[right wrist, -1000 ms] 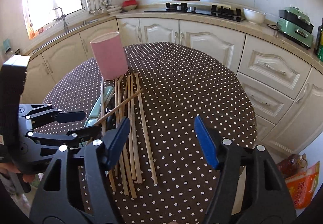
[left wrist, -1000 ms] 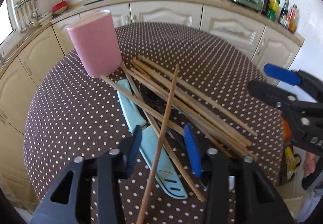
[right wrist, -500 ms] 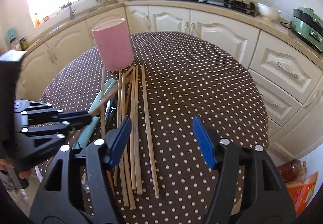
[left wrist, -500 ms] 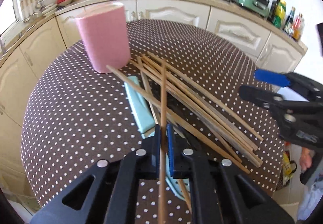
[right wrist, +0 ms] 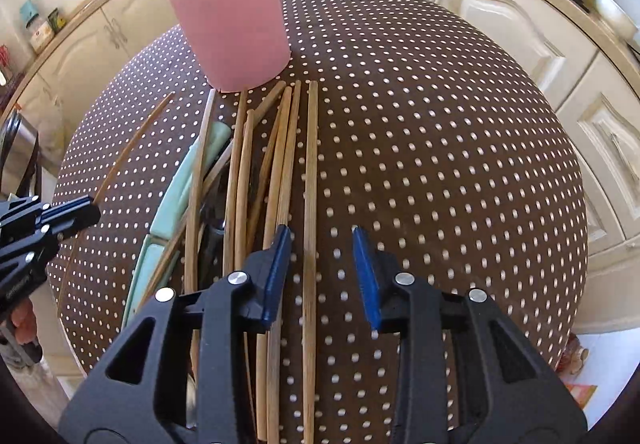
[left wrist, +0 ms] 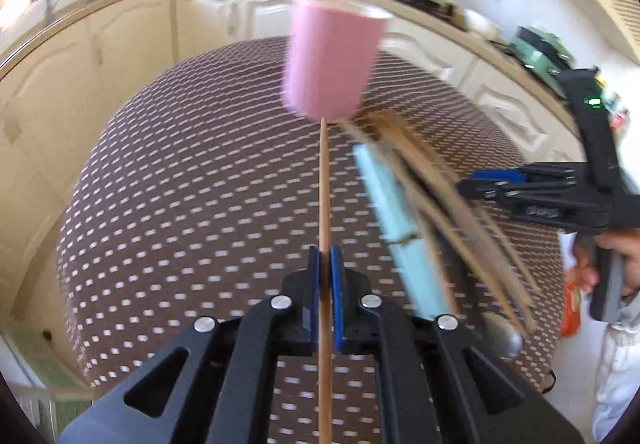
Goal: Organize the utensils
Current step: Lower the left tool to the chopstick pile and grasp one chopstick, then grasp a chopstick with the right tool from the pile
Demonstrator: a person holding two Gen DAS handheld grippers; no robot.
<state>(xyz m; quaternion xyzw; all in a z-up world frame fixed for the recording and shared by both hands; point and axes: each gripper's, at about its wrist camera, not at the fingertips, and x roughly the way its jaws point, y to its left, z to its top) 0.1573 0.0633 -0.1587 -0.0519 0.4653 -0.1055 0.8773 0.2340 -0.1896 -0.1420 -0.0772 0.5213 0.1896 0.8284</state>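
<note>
Fingers (left wrist: 337, 276) of the left gripper (left wrist: 325, 272) clamped one thin wooden chopstick (left wrist: 324, 200), aimed toward the pink cylindrical holder (left wrist: 334, 60) for stowing, while the right gripper (right wrist: 322, 268), jaws closing, straddled another loose wooden chopstick (right wrist: 310, 180).

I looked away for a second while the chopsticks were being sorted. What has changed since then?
The left gripper closed on one chopstick and swung it off the pile toward the pink cup. The right gripper came down over the outermost chopstick of the pile; its jaws are closing around it, not yet pressing. The cup, the other chopsticks and the pale green knife stayed put.
</note>
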